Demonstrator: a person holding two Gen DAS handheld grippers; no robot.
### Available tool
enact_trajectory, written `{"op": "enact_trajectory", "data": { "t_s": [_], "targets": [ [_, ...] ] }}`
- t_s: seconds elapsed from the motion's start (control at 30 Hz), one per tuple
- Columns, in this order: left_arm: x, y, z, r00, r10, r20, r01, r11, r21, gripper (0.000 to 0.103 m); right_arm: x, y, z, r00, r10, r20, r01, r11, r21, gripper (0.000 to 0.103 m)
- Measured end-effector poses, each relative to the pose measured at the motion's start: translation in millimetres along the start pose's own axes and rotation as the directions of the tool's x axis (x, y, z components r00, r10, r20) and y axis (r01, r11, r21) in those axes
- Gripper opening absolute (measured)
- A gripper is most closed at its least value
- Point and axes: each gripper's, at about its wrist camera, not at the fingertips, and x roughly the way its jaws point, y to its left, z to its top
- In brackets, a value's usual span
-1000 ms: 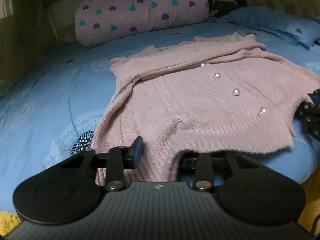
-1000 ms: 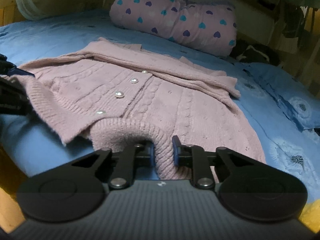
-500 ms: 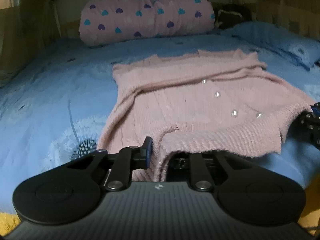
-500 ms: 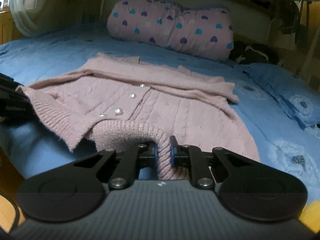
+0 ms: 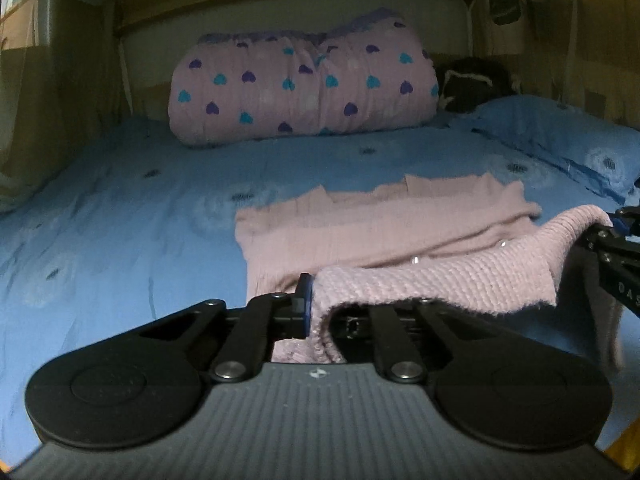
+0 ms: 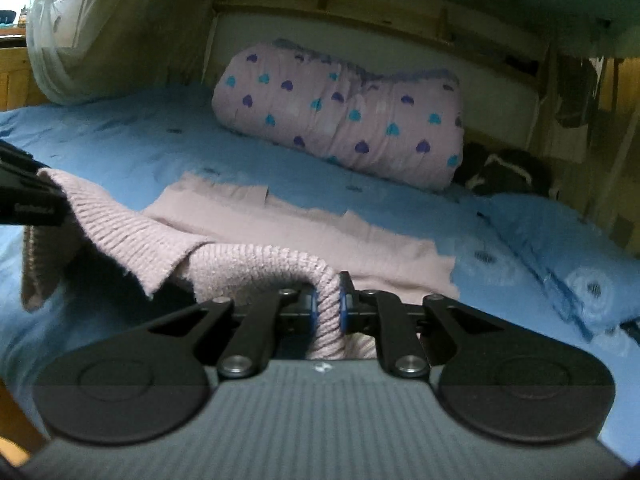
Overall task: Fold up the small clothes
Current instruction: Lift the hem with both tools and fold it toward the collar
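Observation:
A pink knitted cardigan [image 5: 380, 232] with pearl buttons lies on the blue bedsheet [image 5: 120, 208], its collar end toward the headboard. My left gripper [image 5: 320, 312] is shut on the left corner of the ribbed hem, and the knit drapes over its right finger. My right gripper [image 6: 328, 306] is shut on the other hem corner, a fold of knit pinched between its blue pads. The hem [image 6: 132, 240] hangs raised between both grippers, above the rest of the cardigan [image 6: 320, 236]. Each gripper shows at the edge of the other's view: the right gripper [image 5: 616, 248], the left gripper [image 6: 28, 196].
A rolled pink quilt [image 5: 304, 88] with blue and purple hearts lies across the head of the bed. A blue pillow [image 5: 560, 140] sits at the right, with a dark bundle [image 5: 476, 84] behind it. A wooden headboard and hanging things stand beyond.
The left jaws closed onto the hem. Both grippers rose and lifted the hem off the bed, so it now covers most of the buttons.

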Motion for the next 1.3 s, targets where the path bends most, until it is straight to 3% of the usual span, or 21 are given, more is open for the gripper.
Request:
{"op": "enact_trajectory", "data": {
  "t_s": [0.77, 1.03, 1.3],
  "targets": [
    [51, 11, 66, 0.993, 0.043, 0.114, -0.040, 0.999, -0.037, 0.008, 53, -19, 57, 0.995, -0.040, 0.094, 0.042, 0.999, -0.020, 0.012],
    [101, 23, 82, 0.995, 0.049, 0.090, -0.046, 0.999, -0.028, 0.007, 88, -16, 71, 0.994, -0.056, 0.096, 0.060, 0.997, -0.037, 0.012],
    [178, 32, 84, 0.998, 0.062, -0.016, -0.062, 0.998, 0.006, 0.008, 142, -6, 78, 0.998, -0.053, 0.036, 0.057, 0.990, -0.125, 0.012]
  ]
}}
